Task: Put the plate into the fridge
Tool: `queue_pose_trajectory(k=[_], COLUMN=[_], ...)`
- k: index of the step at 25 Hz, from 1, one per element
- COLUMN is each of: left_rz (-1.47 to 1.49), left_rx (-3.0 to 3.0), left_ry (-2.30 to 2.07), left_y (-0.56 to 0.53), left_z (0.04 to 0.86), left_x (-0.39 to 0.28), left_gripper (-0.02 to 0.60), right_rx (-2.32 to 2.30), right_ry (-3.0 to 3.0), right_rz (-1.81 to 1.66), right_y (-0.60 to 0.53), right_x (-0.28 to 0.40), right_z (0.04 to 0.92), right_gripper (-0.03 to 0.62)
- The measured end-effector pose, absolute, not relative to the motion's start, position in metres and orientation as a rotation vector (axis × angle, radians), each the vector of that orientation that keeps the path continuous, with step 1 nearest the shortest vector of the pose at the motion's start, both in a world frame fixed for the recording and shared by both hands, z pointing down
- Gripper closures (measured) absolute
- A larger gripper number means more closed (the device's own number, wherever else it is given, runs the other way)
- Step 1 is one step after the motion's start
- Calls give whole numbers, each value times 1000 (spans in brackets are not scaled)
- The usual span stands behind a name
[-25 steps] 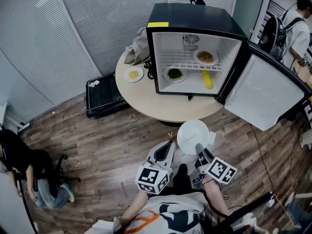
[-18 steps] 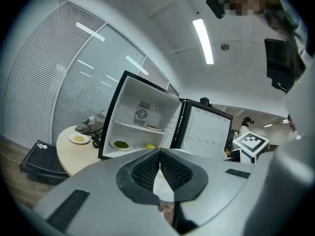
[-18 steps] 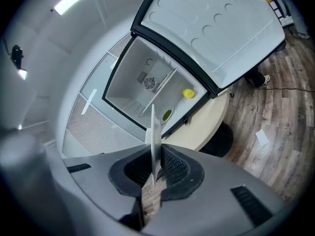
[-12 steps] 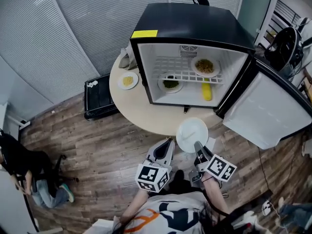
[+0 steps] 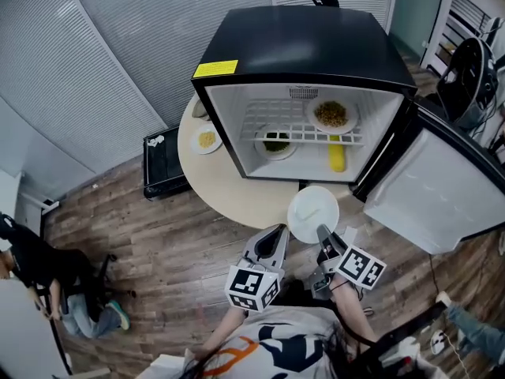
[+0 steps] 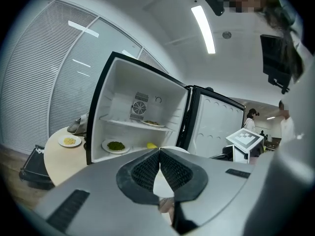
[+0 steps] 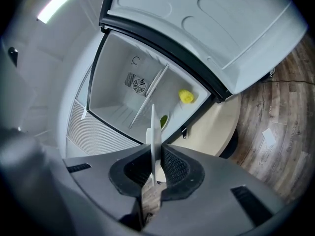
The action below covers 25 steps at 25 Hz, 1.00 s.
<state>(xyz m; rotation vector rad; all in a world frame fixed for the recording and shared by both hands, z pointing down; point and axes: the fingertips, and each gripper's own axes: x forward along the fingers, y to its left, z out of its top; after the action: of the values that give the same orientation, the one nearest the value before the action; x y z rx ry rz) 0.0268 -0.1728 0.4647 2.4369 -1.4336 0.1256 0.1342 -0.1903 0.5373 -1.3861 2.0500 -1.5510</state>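
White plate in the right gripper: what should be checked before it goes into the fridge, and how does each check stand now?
1. Grip: the right gripper is shut on the rim of the white plate: ok.
2. Access: the door of the fridge is swung wide open: ok.
3. Other hand: the left gripper is shut and empty, beside the plate and not in its path: ok.
4. Free spot: the left part of the wire shelf is bare: ok.
5. Room on the fridge floor between the dish of greens and the yellow item: cannot tell.
6. Plate held level: cannot tell.
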Motion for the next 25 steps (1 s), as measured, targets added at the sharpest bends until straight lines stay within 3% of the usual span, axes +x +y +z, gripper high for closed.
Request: queue_pose_trajectory(k=[25], left_rz=[207], left_rx=[2609], left_ry=[-1153], left_y=[-297], left_z=[472], left_x=[6], left_gripper=[571], right_rx=[-1544], right_ry=[1681], right_rz=[-1627], right_y=[-295], right_x=[130], right_z=[575], right_gripper=[559])
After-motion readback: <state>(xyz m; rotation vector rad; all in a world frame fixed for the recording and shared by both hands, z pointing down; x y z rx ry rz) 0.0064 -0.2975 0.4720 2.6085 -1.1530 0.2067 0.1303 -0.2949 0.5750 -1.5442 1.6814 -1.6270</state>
